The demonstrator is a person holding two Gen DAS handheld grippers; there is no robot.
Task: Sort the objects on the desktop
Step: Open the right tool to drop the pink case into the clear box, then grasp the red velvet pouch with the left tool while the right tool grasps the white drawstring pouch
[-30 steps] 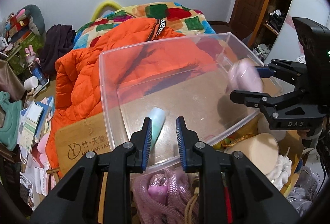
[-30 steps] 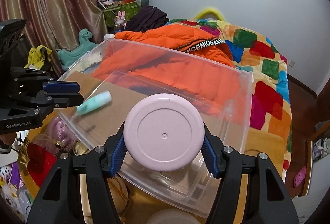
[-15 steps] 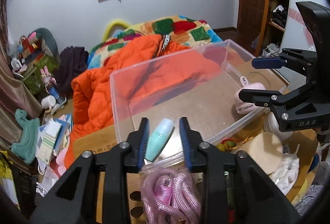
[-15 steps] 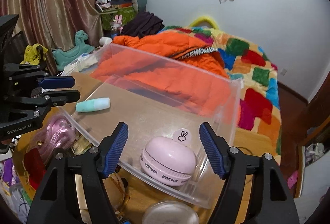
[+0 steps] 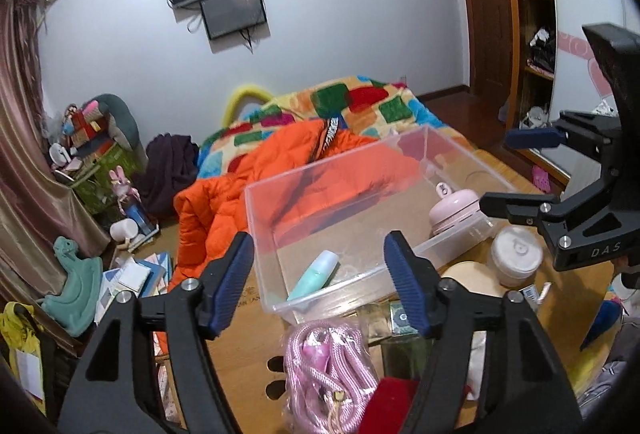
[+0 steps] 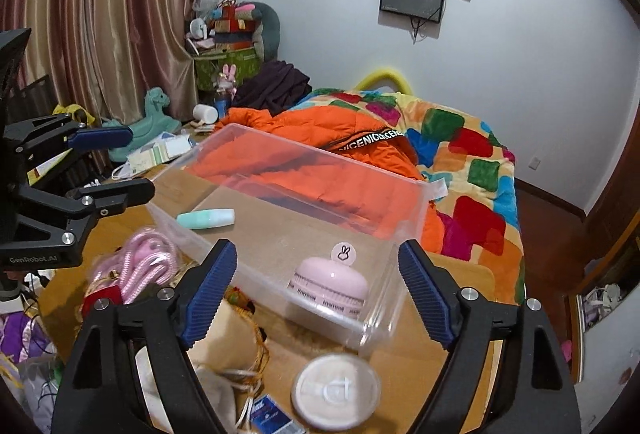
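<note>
A clear plastic bin [image 5: 256,234] [image 6: 416,210] stands on the wooden desk. Inside lie a mint-green tube [image 5: 314,280] [image 6: 206,218] and a pink round gadget with a bunny tag [image 5: 454,212] [image 6: 330,284]. My left gripper [image 5: 320,278] is open and empty, held back above the bin's near left corner; it also shows in the right wrist view [image 6: 116,162]. My right gripper [image 6: 316,294] is open and empty, above the bin's near edge by the pink gadget; it also shows in the left wrist view [image 5: 520,170].
Loose on the desk in front of the bin are a pink coiled rope [image 5: 328,366] [image 6: 146,264], a white round lidded jar [image 5: 516,254] [image 6: 336,390], a red piece [image 5: 396,406], a beige round object [image 5: 472,280] and white cloth. An orange jacket [image 5: 304,162] and bed lie behind.
My right gripper let the pink gadget go into the bin and drew back. My left gripper opened wide and both pulled back and up from the bin.
</note>
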